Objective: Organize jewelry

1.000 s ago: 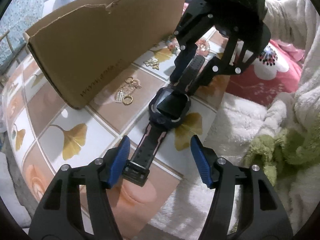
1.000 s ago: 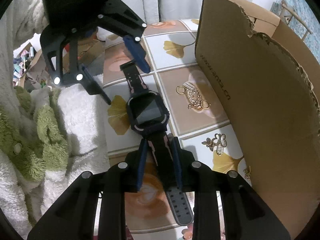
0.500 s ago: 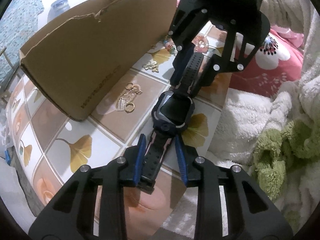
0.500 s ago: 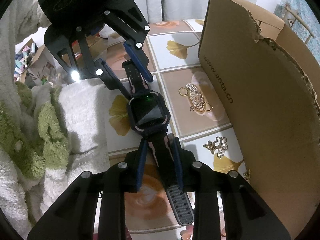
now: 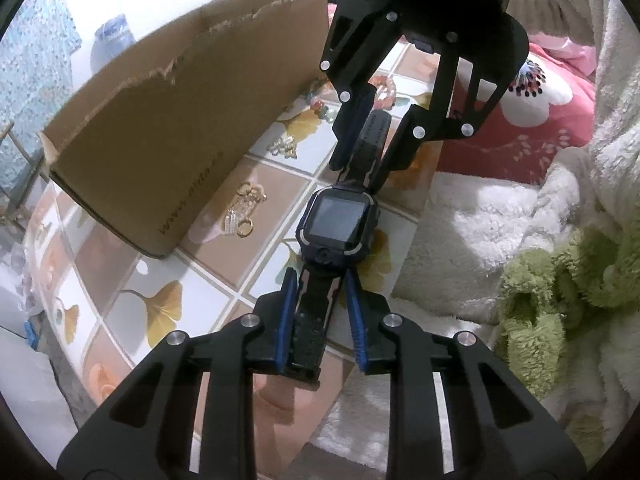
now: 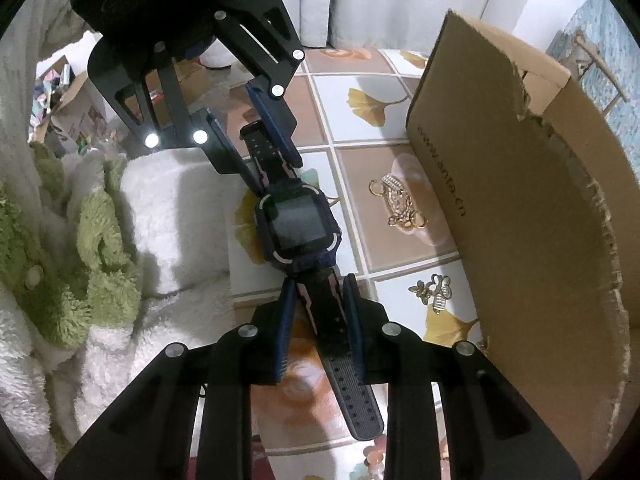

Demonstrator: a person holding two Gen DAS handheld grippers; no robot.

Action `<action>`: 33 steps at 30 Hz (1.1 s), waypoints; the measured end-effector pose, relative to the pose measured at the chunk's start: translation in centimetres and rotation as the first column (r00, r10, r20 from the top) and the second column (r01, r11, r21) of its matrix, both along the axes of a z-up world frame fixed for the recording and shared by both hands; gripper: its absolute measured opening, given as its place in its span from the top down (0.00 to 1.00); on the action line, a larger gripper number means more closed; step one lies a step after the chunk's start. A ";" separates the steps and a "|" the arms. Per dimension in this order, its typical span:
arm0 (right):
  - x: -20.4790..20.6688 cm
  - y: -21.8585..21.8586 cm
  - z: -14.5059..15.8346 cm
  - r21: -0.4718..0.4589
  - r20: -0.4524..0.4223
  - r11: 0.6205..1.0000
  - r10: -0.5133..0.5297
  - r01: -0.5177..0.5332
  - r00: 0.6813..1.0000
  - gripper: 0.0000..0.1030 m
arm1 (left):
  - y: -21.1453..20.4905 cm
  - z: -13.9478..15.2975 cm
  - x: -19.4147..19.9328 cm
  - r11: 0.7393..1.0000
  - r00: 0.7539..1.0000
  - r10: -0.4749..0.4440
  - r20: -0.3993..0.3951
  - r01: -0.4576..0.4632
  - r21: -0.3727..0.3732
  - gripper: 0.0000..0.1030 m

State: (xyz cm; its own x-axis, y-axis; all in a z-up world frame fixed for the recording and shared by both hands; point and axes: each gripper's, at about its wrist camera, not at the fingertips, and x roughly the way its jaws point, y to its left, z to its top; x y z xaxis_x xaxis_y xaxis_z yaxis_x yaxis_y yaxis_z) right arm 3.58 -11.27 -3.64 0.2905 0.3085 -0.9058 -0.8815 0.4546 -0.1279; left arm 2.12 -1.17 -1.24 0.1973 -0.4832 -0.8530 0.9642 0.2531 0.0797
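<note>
**Colleague:** Where do you stand with the jewelry?

**Me:** I have the dark blue square-faced smartwatch with the black rubber strap (image 5: 338, 222) caught at both ends. My left tongs (image 5: 319, 318) are closing on the buckle end of the strap, and the blue pads (image 5: 289, 320) already press its edges. My right tongs (image 6: 316, 322) are clenched on the perforated end of the strap. The watch face sits between the two pairs, stretched out straight above the bench (image 5: 208, 276) with its ginkgo-leaf tile pattern.

**Colleague:** Is it in the box yet?

**Me:** No. The torn brown cardboard box (image 6: 532, 216) stands to the right of my right tongs and to the left of my left ones, and I can't see what lies inside it. I'd judge the watch is only picked up, not stowed.

**Colleague:** What else is left?

**Me:** A cluster of gold hoop and rhinestone earrings (image 6: 398, 206) lies on the bench between the watch and the box wall. A small gold bee-shaped charm (image 6: 434, 292) lies just right of my right tongs. Some pink and pale beads (image 5: 384, 88) sit beyond the right tongs, as my left camera sees them. So I reckon most of the sorting is ahead of me.
</note>
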 end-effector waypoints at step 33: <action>2.4 -6.2 15.2 0.125 0.374 0.979 -0.195 0.159 0.907 1.00 | -4.4 12.6 5.1 0.990 0.914 0.140 0.380 -0.124 -0.068 1.00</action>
State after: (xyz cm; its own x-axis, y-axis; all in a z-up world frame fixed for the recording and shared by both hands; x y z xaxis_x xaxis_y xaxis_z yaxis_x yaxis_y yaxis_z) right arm 5.99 -17.48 11.57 0.6663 0.2945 -0.6850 -0.6770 0.6240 -0.3902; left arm 7.17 -5.59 11.33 0.5695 -0.4633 -0.6791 0.8193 0.3868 0.4232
